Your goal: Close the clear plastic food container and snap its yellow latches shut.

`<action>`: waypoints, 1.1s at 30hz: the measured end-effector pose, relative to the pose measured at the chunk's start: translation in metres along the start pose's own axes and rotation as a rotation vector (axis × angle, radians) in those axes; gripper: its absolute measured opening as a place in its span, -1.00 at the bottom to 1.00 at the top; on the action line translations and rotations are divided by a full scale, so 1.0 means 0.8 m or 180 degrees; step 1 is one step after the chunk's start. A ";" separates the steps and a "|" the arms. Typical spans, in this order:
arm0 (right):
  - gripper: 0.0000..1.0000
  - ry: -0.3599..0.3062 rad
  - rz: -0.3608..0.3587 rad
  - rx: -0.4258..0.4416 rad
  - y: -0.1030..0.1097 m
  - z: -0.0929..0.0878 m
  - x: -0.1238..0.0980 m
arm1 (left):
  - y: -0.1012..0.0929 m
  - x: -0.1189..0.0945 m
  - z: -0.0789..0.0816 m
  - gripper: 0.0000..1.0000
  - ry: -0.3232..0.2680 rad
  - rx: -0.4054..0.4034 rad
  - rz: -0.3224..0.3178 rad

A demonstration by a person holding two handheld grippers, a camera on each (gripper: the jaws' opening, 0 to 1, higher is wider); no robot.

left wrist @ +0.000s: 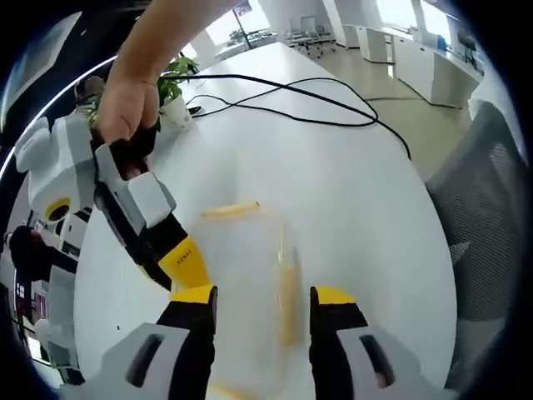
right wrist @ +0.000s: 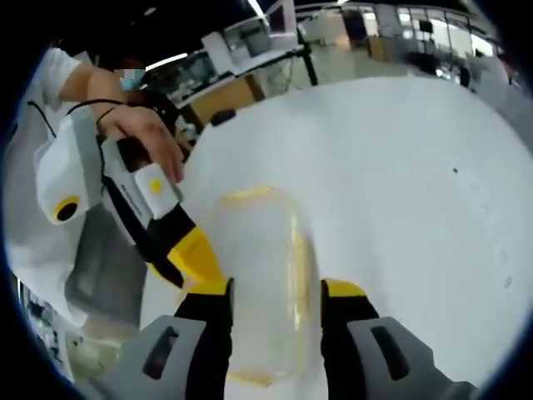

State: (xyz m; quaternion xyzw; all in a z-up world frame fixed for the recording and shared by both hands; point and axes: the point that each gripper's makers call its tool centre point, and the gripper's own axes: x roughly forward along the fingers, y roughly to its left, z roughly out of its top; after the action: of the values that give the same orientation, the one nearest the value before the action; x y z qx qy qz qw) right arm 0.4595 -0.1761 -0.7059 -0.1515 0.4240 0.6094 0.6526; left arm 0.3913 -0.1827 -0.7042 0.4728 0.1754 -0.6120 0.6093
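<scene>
Both tongs, left [left wrist: 258,302] and right [right wrist: 273,293], gape open around the clear rectangular plastic food container [left wrist: 250,283] on the white desk [left wrist: 366,200]. Lid looks seated; yellow latches [left wrist: 287,300] seemingly remain unsnapped.

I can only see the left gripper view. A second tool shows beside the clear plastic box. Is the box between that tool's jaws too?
Observer: Yes. In the right gripper view the box lies between the spread jaws of the right gripper.
Operator: Who holds my tool?
Observer: A hand grips the left gripper, and a white sleeve shows above it.
Operator: Anything else on the table?
Observer: A small dark speck on the white table.
</scene>
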 end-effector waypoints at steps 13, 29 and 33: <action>0.03 0.0033 -0.0174 0.0008 0.039 0.008 -0.027 | 0.034 -0.041 -0.008 -0.06 -0.0054 -0.0420 0.0355; 0.05 -0.0162 -0.0624 0.0019 0.066 0.009 -0.062 | 0.029 -0.073 -0.027 -0.07 -0.0146 -0.0850 0.0533; 0.05 -0.0336 -0.0919 0.0021 0.064 0.008 -0.070 | 0.031 -0.081 -0.034 -0.08 -0.0194 -0.1026 0.0621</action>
State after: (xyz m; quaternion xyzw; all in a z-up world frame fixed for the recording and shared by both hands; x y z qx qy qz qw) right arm 0.4205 -0.1978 -0.6442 -0.1766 0.3650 0.5150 0.7553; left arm 0.4115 -0.1287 -0.6571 0.3650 0.2059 -0.5280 0.7386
